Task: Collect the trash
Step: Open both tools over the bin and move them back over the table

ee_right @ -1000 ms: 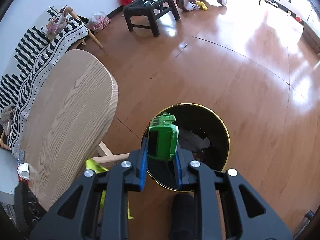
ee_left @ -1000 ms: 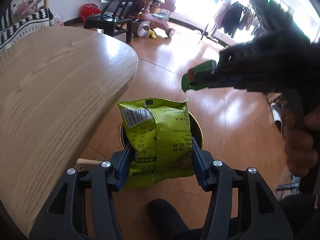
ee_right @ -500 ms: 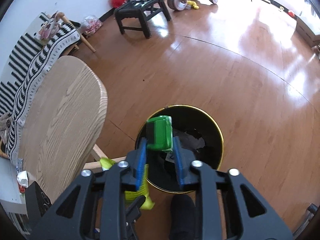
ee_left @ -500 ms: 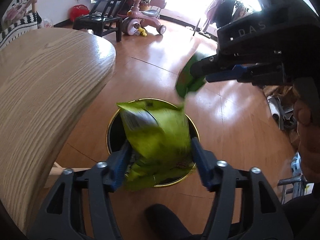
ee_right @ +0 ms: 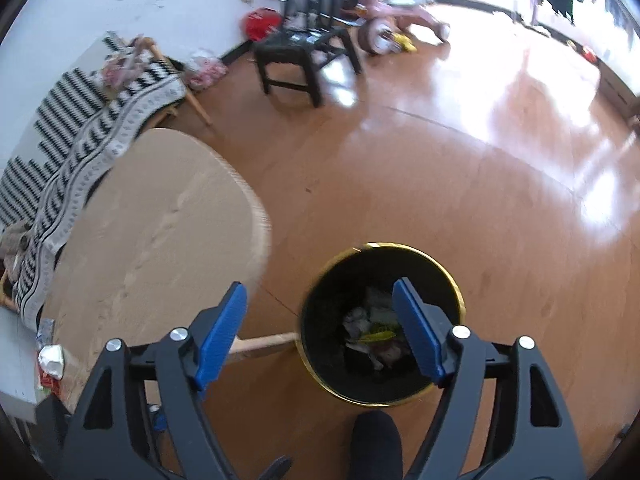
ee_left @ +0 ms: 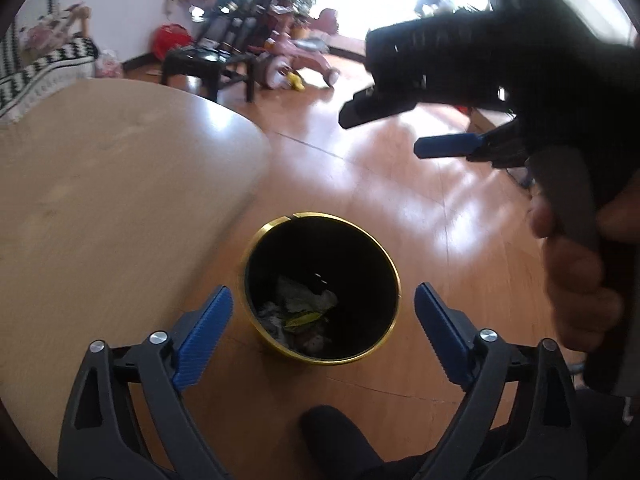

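A black trash bin with a gold rim [ee_left: 394,264] stands on the wooden floor, and it shows in the right wrist view too [ee_right: 456,292]. Crumpled trash with a yellow-green packet [ee_left: 304,317] lies at its bottom, also seen in the right wrist view [ee_right: 378,336]. My left gripper [ee_left: 322,334] is open and empty above the bin. My right gripper [ee_right: 320,332] is open and empty above the bin's left side; it shows from the side in the left wrist view [ee_left: 384,128].
A rounded light wooden table [ee_left: 100,184] stands left of the bin [ee_right: 160,240]. A crumpled wrapper [ee_right: 50,360] lies at the table's near left. A black chair [ee_right: 304,52], a pink ride-on toy [ee_right: 392,28] and a striped blanket [ee_right: 80,120] are farther back.
Both grippers have opened. The yellow-green snack bag left the left gripper and the green item left the right gripper; both dropped into the bin.
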Demonstrator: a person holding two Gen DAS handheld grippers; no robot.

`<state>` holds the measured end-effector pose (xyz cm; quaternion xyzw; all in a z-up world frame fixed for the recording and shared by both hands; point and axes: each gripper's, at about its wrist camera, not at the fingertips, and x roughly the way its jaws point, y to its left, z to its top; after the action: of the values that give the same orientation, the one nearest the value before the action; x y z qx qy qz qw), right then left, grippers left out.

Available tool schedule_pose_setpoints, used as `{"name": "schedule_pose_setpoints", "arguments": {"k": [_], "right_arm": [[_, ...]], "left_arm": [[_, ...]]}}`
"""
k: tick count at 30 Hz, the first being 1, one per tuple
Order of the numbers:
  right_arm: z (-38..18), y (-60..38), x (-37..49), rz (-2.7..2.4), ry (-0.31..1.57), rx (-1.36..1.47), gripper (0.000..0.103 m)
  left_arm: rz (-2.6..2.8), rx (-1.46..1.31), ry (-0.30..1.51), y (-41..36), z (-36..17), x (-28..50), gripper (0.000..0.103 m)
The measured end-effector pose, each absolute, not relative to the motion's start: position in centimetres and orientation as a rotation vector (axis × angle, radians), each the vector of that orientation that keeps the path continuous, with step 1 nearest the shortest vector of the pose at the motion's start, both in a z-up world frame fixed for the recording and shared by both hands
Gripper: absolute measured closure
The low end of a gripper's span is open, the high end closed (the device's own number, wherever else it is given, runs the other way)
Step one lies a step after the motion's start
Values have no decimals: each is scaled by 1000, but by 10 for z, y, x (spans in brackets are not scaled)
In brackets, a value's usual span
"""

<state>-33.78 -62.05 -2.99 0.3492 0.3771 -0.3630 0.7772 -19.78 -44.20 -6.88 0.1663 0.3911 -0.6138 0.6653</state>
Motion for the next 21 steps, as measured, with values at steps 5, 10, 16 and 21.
{"name": "schedule_pose_setpoints", "arguments": {"k": [5, 10, 16, 21], "right_arm": [[-5, -577, -289, -649, 779, 680, 28], [12, -514, -223, -481, 789, 584, 27], [30, -411, -142, -267, 806, 443, 22], [26, -334, -98, -143, 829, 352, 22]], "left_arm": [[-1227, 303, 864, -376, -41, -146, 11], [-998, 253, 837, -283, -16, -88, 11], [-785, 241, 799, -179, 4, -45, 10], [-661, 211, 791, -104, 10, -19, 9]]}}
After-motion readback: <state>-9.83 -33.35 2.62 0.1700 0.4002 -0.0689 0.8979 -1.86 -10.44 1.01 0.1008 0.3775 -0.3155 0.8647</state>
